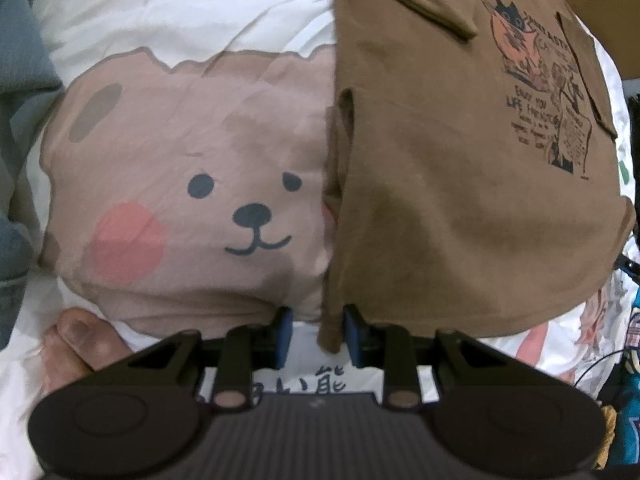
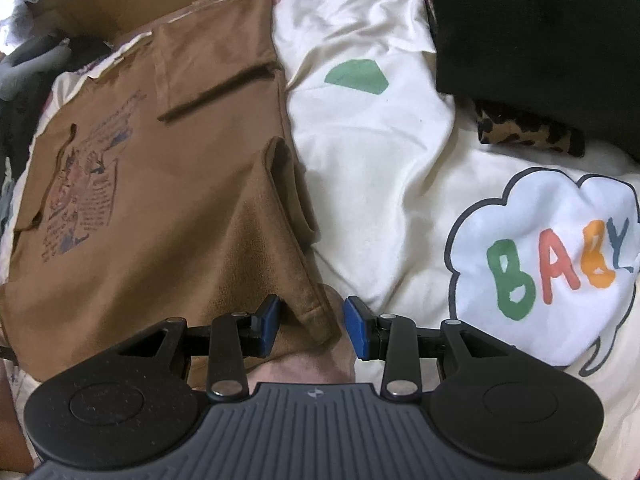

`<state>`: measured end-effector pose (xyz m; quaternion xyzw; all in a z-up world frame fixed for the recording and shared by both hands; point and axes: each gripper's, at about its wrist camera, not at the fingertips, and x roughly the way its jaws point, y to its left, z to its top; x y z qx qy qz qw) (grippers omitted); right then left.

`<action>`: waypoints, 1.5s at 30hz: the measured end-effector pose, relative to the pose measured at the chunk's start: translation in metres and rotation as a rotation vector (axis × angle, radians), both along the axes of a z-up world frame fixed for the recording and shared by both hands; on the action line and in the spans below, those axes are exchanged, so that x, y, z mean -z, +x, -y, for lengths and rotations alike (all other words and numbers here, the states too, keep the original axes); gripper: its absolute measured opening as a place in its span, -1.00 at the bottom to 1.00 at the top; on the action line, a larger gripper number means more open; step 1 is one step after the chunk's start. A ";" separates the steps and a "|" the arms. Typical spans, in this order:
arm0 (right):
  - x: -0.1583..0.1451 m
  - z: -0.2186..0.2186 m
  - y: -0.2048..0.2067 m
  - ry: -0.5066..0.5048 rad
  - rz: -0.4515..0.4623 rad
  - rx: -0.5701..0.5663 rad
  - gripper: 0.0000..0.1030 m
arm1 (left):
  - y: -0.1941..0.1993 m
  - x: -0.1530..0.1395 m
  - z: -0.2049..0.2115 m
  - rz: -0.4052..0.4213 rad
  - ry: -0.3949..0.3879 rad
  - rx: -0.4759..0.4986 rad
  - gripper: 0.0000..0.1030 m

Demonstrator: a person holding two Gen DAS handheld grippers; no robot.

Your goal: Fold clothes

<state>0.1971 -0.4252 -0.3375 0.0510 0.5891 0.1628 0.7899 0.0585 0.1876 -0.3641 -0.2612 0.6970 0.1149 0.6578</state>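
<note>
Left wrist view looks steeply down on a brown shirt (image 1: 460, 184) of soft, matte knit, lying flat on a bed cover (image 1: 180, 12) of smooth, creased white cloth. A printed bear face (image 1: 208, 184) in dusty pink fills the cover to the left of the shirt. The shirt carries a dark cartoon print (image 1: 540, 92) far right, and a folded sleeve lies across its far part. The left tongs (image 1: 318, 334) stand narrowly apart with the shirt's near corner hanging between the blue pads (image 1: 283, 336); the right pad touches the cloth, but a firm pinch cannot be told. A bare toe (image 1: 80, 336) rests near left.

Right wrist view shows the right tongs (image 2: 312, 328) spread, pointing down over the shirt's (image 2: 168, 240) ribbed near edge, the pads not pressing it. To the right lie a cloud print reading "BABY" (image 2: 556, 264), a black garment (image 2: 540, 40) and a leopard-patterned cloth (image 2: 528, 132).
</note>
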 end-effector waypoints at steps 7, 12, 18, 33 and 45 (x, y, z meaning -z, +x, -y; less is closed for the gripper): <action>-0.003 0.003 -0.002 -0.001 0.000 0.004 -0.69 | -0.002 -0.003 -0.003 0.018 -0.018 -0.012 -0.45; -0.003 0.007 -0.003 0.011 -0.007 0.027 -0.79 | -0.001 -0.004 -0.004 0.027 -0.031 -0.011 -0.45; -0.007 0.006 -0.002 0.014 -0.001 0.039 -0.80 | 0.001 -0.007 -0.002 0.045 -0.045 0.020 -0.46; -0.025 0.008 0.006 0.086 0.028 0.066 -0.81 | 0.004 -0.028 -0.011 0.103 -0.103 0.012 -0.92; -0.062 0.032 0.008 0.324 0.095 0.168 -0.84 | 0.038 -0.078 -0.024 0.312 -0.084 -0.033 -0.93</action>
